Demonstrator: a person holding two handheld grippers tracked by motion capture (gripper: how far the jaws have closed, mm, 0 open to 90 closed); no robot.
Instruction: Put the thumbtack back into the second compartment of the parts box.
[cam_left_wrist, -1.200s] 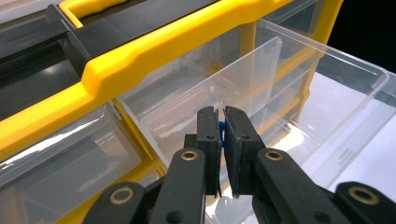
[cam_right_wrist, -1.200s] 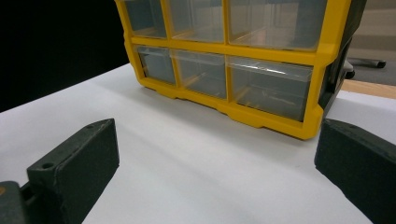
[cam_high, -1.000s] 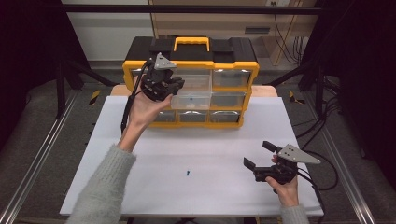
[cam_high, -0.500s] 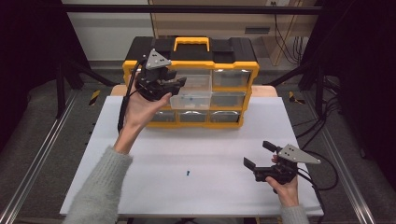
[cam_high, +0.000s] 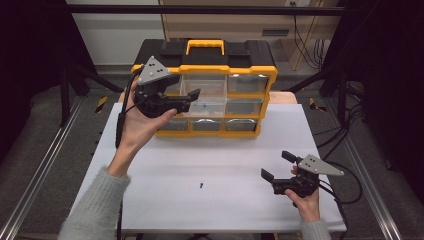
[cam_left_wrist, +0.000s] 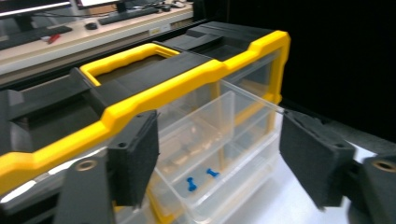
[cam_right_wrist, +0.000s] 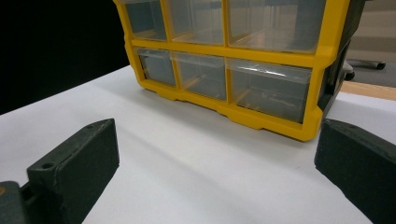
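The drawer (cam_high: 206, 106) is pulled partway out of the yellow box (cam_high: 250, 75) that stands at the far side of the white worktop (cam_high: 165, 165). It sits in the middle row, and two small blue pins (cam_left_wrist: 201, 178) lie inside it. A third pin (cam_high: 200, 185) lies alone on the worktop, well apart from the box. The drawer is thin clear plastic, so it is probably light, stiff and smooth, and it should slide easily. Its walls look like they could crack if squeezed hard, so the front lip is the best place to hold it, with a soft pinch. The pins are tiny and light and could roll or slip away, so they need a careful pinch at the thick head. The left gripper (cam_high: 192, 97) hangs just above the drawer. Its jaws have just been opening and now stand wide, with nothing pressed between them and no touch on the drawer. The right gripper (cam_high: 276, 164) rests low on the worktop near the person's side, far from the box. Its jaws stand open too and hold nothing.
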